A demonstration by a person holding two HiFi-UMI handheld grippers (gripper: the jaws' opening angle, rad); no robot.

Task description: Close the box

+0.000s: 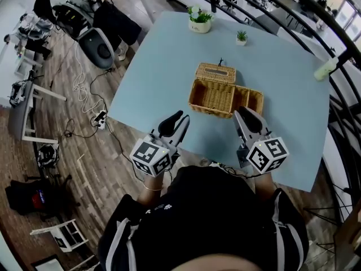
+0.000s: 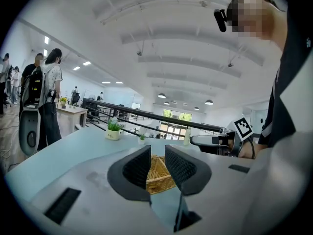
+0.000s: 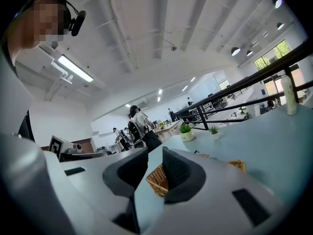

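A wicker box [image 1: 212, 97] stands open in the middle of the light blue table [image 1: 158, 66]. Its lid [image 1: 215, 72] stands up at the far side, and a smaller wicker section [image 1: 250, 99] adjoins it on the right. My left gripper [image 1: 180, 119] hovers near the box's front left corner, a short way from it, its jaws a little apart with nothing between them. My right gripper [image 1: 243, 113] sits by the front right corner, also slightly open and empty. The box [image 2: 158, 174] shows through the gap of the left gripper [image 2: 157, 164] and, as box [image 3: 155, 178], beyond the right gripper [image 3: 155, 166].
Two small potted plants [image 1: 199, 19] [image 1: 241, 36] stand at the table's far edge, and a pale bottle [image 1: 326, 68] at the right edge. A black railing [image 1: 338, 33] runs behind the table. Cables and a power strip [image 1: 100, 117] lie on the wooden floor at left.
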